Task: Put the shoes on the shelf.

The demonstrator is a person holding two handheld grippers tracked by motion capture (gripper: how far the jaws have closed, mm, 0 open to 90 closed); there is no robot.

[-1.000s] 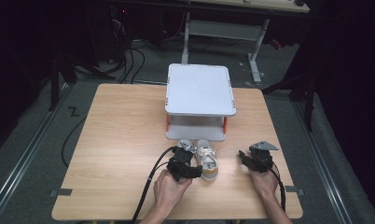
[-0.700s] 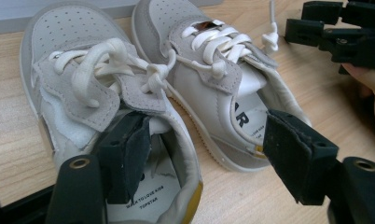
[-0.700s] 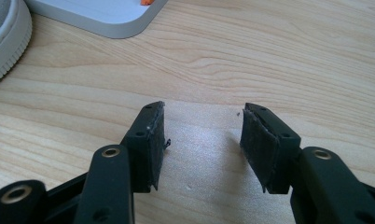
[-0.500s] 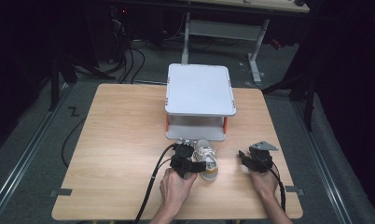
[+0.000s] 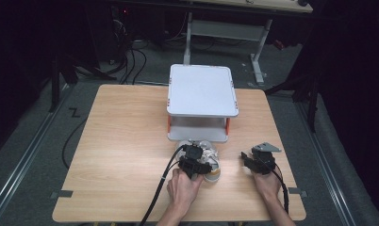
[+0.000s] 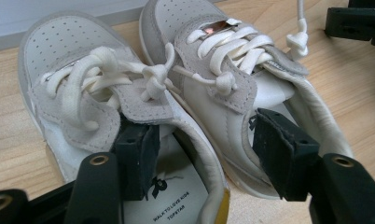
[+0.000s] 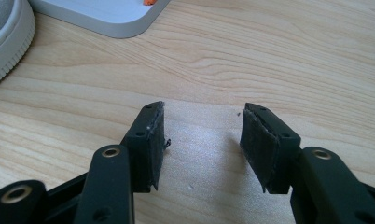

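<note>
Here my left gripper (image 6: pixel 202 158) straddles, jaws closing, both inner collars of the soft, light white leather toddler shoes (image 6: pixel 143 98), a pliable hold; my right gripper (image 7: pixel 202 144) gapes empty.

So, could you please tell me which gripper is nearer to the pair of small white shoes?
Left. The left gripper has one jaw inside each of the two shoes, straddling their adjoining sides. The right gripper hovers apart over bare table, to the right of the pair.
</note>
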